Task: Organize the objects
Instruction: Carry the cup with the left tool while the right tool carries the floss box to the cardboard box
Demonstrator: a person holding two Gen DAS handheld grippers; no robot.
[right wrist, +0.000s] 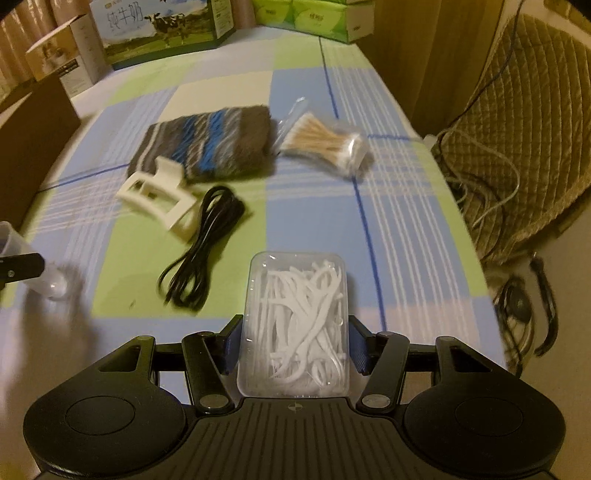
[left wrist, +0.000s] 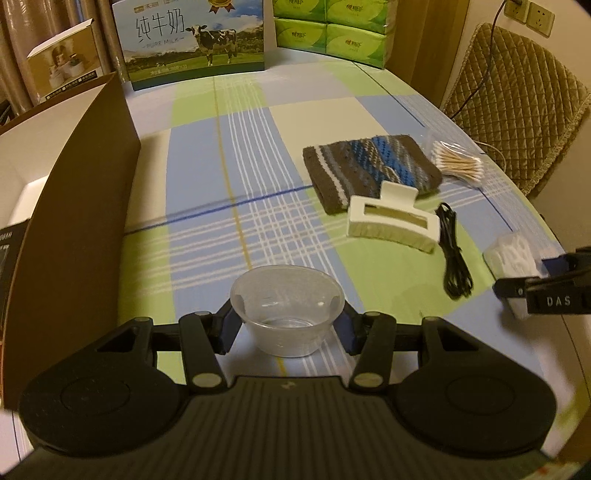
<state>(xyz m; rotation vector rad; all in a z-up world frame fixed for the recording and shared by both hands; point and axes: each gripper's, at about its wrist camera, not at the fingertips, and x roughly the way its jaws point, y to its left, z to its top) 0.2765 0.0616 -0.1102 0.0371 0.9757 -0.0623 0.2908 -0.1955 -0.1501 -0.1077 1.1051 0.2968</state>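
My left gripper (left wrist: 288, 326) is shut on a clear plastic cup (left wrist: 288, 295), upright and held by its sides just above the checked tablecloth (left wrist: 221, 166). My right gripper (right wrist: 293, 341) is shut on a clear box of white floss picks (right wrist: 295, 314), its pads against the box's long sides. In the left wrist view the floss box (left wrist: 511, 254) and a right finger (left wrist: 517, 291) show at the right edge. On the cloth lie a striped knit pouch (right wrist: 214, 144), a cream hair claw (right wrist: 159, 199), a coiled black cable (right wrist: 203, 243) and a bag of cotton swabs (right wrist: 325, 142).
A tall brown cardboard box (left wrist: 74, 192) stands open along the table's left side. A milk carton case (left wrist: 192, 40) and green tissue packs (left wrist: 332, 33) line the far edge. A quilted chair (left wrist: 517, 99) with cords sits past the right edge.
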